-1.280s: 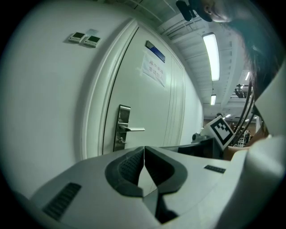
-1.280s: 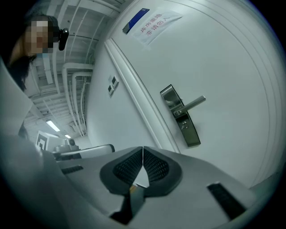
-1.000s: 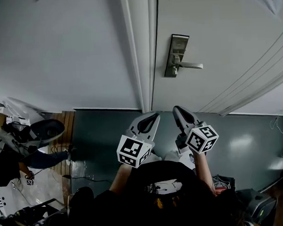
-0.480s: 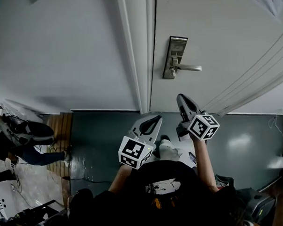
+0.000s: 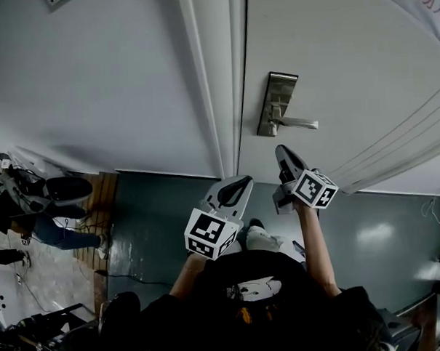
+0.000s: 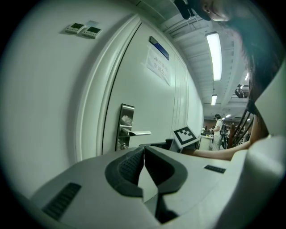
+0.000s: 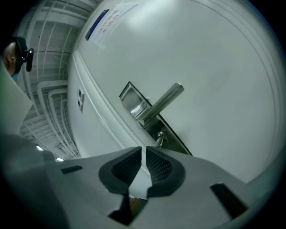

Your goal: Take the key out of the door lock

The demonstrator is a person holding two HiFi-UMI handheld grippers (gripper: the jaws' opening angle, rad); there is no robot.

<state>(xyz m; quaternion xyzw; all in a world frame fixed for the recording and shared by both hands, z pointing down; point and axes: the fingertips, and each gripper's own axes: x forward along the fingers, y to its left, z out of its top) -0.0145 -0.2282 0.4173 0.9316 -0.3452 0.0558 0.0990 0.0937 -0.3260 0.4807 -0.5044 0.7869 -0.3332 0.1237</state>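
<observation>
One key [image 7: 158,139] stuck out of the lock plate [image 7: 134,102] below the single handle [image 7: 164,101]. It was clear only in the right gripper view. Of two grippers, the right gripper [image 7: 143,152] was near the key, jaws just opening to a slit, empty. The left gripper [image 6: 144,150] was closed, empty.

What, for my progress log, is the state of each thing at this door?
door: closed against its frame
lever handle: level, not pressed
key: in the lock, under the handle
left claw: shut, empty
right claw: jaws just been opening, a slit apart, nothing between
</observation>
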